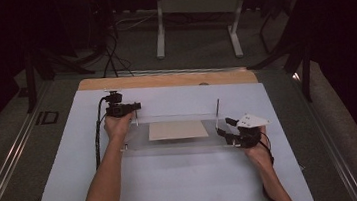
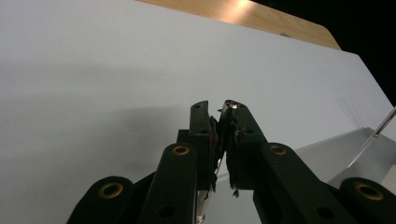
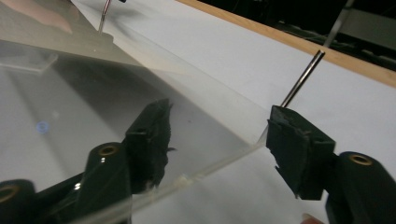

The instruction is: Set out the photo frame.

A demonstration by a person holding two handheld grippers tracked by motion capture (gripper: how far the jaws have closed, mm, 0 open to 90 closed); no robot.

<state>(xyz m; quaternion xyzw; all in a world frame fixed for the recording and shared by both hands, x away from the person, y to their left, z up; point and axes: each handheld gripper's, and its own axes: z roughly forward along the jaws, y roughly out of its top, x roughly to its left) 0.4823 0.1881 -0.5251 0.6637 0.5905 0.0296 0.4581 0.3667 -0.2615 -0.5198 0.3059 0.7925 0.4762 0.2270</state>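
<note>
Two tools worked a clear acrylic plate [image 1: 181, 143] lying mid-worktop [image 1: 175, 186]. Left tool [image 1: 134, 106] was clamped on the thin metal pin [image 2: 219, 154] at the plate's far-left corner. Right tool [image 1: 226, 131] gaped open, straddling the plate's right edge.

A wooden table [image 1: 224, 77] was covered almost wholly by a pale sheet [image 1: 185, 180], with bare wood left showing along the far edge. On the sheet a clear plate [image 1: 181, 143] was laid across the middle, thin metal rods [image 1: 217, 107] standing upright at its corners. A tan card [image 1: 178, 129] was seen at the plate's centre.
</note>
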